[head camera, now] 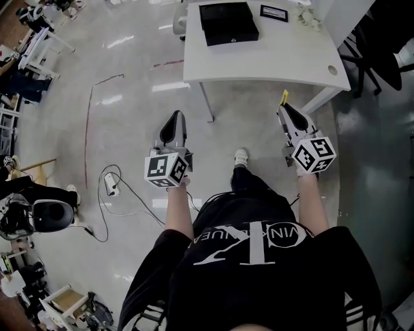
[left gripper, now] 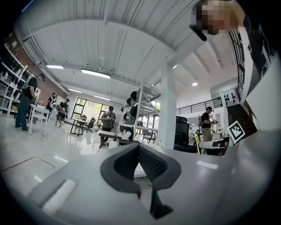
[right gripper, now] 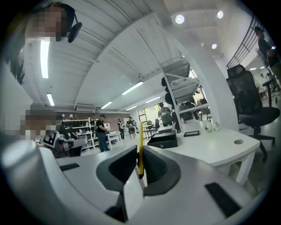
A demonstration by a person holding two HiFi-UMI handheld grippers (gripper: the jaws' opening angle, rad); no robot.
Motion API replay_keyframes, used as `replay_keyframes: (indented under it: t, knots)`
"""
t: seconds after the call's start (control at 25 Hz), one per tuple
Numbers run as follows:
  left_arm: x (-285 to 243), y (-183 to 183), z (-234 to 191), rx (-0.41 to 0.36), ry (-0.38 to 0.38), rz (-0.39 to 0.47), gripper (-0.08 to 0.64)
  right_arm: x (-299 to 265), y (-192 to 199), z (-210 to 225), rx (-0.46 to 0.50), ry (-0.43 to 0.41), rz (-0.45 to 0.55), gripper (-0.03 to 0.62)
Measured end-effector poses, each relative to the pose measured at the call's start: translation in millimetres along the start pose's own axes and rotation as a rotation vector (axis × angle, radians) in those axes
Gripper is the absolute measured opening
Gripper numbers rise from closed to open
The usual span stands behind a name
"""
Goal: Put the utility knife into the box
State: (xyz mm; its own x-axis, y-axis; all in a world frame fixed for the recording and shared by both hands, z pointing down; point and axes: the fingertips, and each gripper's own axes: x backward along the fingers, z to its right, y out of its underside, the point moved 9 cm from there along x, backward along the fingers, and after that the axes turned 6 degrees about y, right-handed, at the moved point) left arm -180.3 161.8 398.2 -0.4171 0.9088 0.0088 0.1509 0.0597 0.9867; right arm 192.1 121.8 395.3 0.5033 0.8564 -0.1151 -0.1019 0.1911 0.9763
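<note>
The utility knife [right gripper: 140, 145], thin and yellow, stands upright between the jaws of my right gripper [right gripper: 139, 163], which is shut on it. In the head view its yellow tip [head camera: 284, 97] pokes out past the right gripper [head camera: 285, 108], just off the near edge of the white table [head camera: 272, 61]. The black box [head camera: 228, 22] lies open at the far side of that table, also seen as a black box [right gripper: 163, 139] ahead in the right gripper view. My left gripper [head camera: 174, 117] hangs over the floor left of the table, jaws shut on nothing [left gripper: 139, 147].
A small black frame [head camera: 273, 12] and small white items [head camera: 309, 18] lie near the box. A black office chair [right gripper: 251, 101] stands right of the table. A cable with a power strip [head camera: 111, 184] trails on the floor at the left. People stand at distant benches.
</note>
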Motion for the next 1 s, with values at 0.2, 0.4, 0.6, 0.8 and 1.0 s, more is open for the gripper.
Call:
replay_keyframes:
  t: [0.2, 0.4, 0.6, 0.8, 1.0]
  knots:
    - [-40.9, 3.3, -6.6, 0.005, 0.021, -0.035, 0.011, -31.9, -5.3, 24.0, -0.020, 0.006, -0.019, 0.049]
    - [-73.9, 5.3, -20.3, 0.020, -0.007, -0.043, 0.011, -65.8, -6.3, 49.4, -0.029, -0.008, -0.044, 0.049]
    - [-106.6, -2.0, -37.3, 0.010, -0.030, -0.040, 0.011, -107.9, -15.5, 65.7, -0.026, -0.038, -0.048, 0.049]
    - [-137.0, -3.9, -50.4, 0.005, -0.051, -0.034, 0.011, -147.5, -22.6, 83.9, -0.016, -0.073, -0.056, 0.049]
    - [-163.9, -1.0, -66.8, 0.008, -0.083, -0.017, 0.011, -184.6, -27.9, 100.7, -0.002, -0.102, -0.056, 0.049]
